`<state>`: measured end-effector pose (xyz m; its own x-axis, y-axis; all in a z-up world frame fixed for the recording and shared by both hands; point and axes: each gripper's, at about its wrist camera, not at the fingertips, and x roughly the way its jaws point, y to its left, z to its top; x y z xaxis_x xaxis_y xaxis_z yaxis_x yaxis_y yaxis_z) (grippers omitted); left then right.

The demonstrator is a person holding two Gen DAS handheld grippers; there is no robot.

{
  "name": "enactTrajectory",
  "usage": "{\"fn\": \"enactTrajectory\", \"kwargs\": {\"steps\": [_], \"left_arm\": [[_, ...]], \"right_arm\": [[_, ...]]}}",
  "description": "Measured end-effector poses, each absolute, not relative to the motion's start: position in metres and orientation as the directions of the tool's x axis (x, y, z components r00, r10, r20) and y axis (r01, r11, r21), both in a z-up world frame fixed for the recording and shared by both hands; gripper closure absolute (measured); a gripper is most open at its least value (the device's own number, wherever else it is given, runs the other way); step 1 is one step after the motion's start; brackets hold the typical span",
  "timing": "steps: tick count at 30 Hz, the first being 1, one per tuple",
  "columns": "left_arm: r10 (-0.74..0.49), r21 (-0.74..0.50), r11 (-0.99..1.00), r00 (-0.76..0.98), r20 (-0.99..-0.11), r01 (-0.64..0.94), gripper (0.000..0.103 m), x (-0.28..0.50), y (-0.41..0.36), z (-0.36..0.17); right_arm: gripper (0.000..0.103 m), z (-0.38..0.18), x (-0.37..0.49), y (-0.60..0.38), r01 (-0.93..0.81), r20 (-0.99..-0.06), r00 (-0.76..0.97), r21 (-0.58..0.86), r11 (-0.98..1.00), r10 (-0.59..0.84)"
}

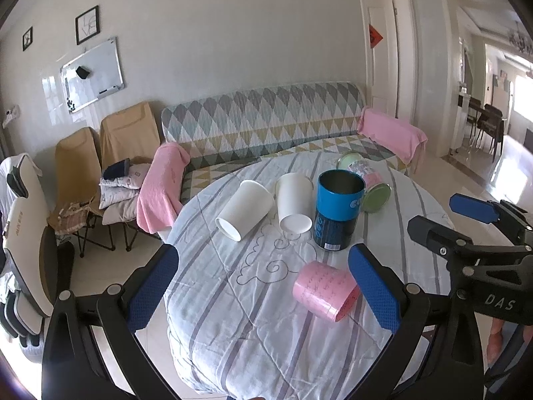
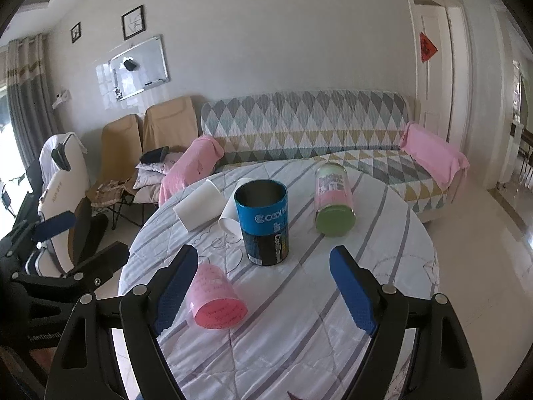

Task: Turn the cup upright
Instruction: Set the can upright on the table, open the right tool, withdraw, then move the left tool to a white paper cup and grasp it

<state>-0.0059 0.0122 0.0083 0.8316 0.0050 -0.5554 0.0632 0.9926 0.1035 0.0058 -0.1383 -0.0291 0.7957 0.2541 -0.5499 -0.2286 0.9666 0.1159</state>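
Your left tool [image 1: 263, 283] is a black plastic frame of open triangular struts, pinned with round silver rivets, carrying two blue dimpled rubber pads [image 1: 151, 286]. Your right tool [image 2: 263, 296] is built the same; seen at 3 o'clock in the left view, its body bears white "DAS" lettering and a silver screw. A strip of bare skin [image 1: 496, 340] shows just below it.

A quilted, matt striped cloth [image 2: 299, 300] is seen covering the tabletop. A glossy printed blue can [image 2: 265, 223] with a dull metallic inside is flanked by matt white paper-like cups [image 1: 245, 210] and a translucent pink plastic cup [image 2: 215, 296]. Textured blue pads [image 2: 353, 296] are fitted to black plastic.
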Motion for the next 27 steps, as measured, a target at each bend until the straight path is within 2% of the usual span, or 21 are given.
{"fn": "enactTrajectory", "kwargs": {"steps": [6,10,18,24,27], "left_arm": [[0.007,0.113,0.991,0.826,-0.563,0.069,0.000,0.005,0.013,0.009],[-0.037,0.071,0.992,0.798,-0.602,0.100,0.000,0.018,0.027,0.007],[0.023,0.102,0.993,0.733,-0.680,0.063,0.000,0.073,0.052,0.000],[0.031,0.200,0.961,0.643,-0.765,0.191,0.000,0.134,0.046,-0.022],[0.031,0.211,0.949,0.595,-0.803,0.235,0.000,0.164,0.044,-0.034]], "right_arm": [[0.020,-0.030,0.015,-0.138,-0.254,-0.545,0.799,0.077,0.964,0.254],[0.020,-0.033,0.024,-0.140,-0.252,-0.560,0.790,0.072,0.965,0.249],[0.020,-0.039,0.041,-0.141,-0.266,-0.589,0.768,0.066,0.962,0.252],[0.020,-0.044,0.060,-0.137,-0.287,-0.613,0.748,0.048,0.957,0.255],[0.020,-0.046,0.069,-0.137,-0.295,-0.621,0.740,0.049,0.954,0.260]]}}
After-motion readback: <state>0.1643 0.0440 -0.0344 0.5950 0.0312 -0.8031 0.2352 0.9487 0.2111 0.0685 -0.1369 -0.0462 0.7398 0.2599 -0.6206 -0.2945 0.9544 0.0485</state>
